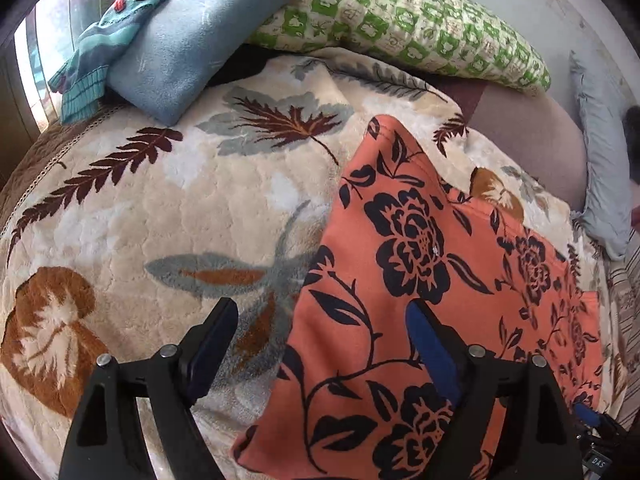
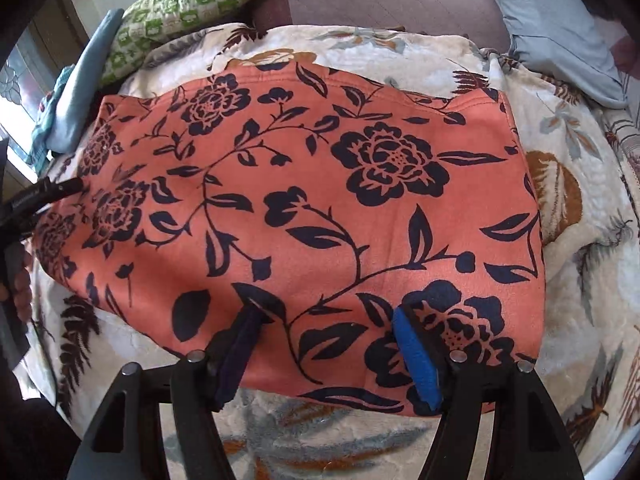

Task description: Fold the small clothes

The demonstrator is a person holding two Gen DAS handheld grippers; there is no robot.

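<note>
An orange garment with a dark floral print (image 2: 312, 208) lies flat as a folded rectangle on the leaf-patterned blanket (image 2: 580, 280). My right gripper (image 2: 326, 322) hovers open over the garment's near edge, its fingertips spread above the cloth and nothing pinched. In the left wrist view the same garment (image 1: 420, 280) fills the right half. My left gripper (image 1: 320, 316) stands open across its left edge, one finger over the blanket (image 1: 160, 200) and the other over the cloth. In the right wrist view the left gripper's tip (image 2: 60, 190) shows at the garment's far left end.
A folded light blue cloth (image 1: 188, 48) and a teal knit garment (image 1: 108, 40) lie at the blanket's far left. Behind are a green-checked pillow (image 1: 400, 20) and a pale blue pillow (image 1: 600, 152). A hand (image 2: 20, 280) is at the left edge.
</note>
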